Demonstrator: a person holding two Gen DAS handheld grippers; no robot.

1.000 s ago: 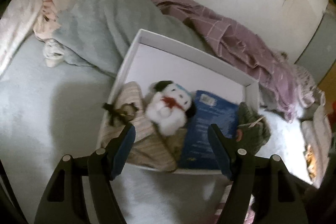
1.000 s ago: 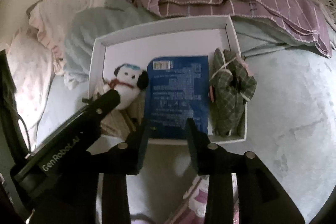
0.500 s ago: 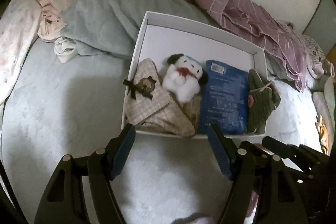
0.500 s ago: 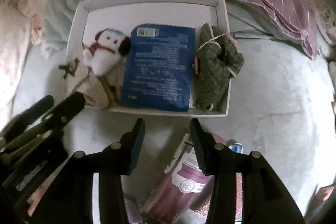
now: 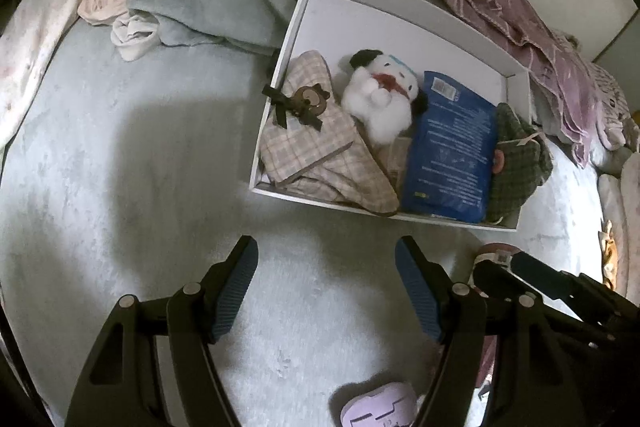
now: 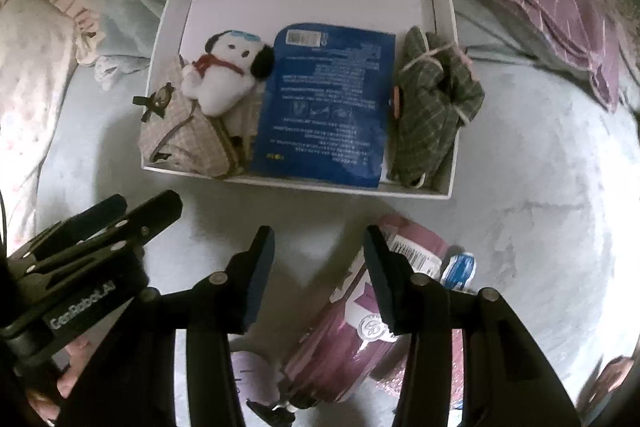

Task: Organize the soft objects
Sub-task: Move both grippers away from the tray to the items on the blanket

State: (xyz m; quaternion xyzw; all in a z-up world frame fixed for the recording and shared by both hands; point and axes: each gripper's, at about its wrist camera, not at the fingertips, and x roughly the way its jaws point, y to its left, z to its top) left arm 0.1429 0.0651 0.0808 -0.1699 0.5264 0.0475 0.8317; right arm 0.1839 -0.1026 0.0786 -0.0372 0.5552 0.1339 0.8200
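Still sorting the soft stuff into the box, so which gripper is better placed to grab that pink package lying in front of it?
Probably the right gripper: it is empty, open, and the pink package lies just under it. The left gripper hangs over bare bedding.

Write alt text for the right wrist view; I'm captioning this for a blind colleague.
A white box on a pale bed holds a beige plaid pouch, a white plush dog, a blue packet and a green plaid bundle. Below it, the right tongs stand open and empty beside a pink packet.

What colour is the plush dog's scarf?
Red, on the white plush dog with black ears; clearest in the right wrist view.
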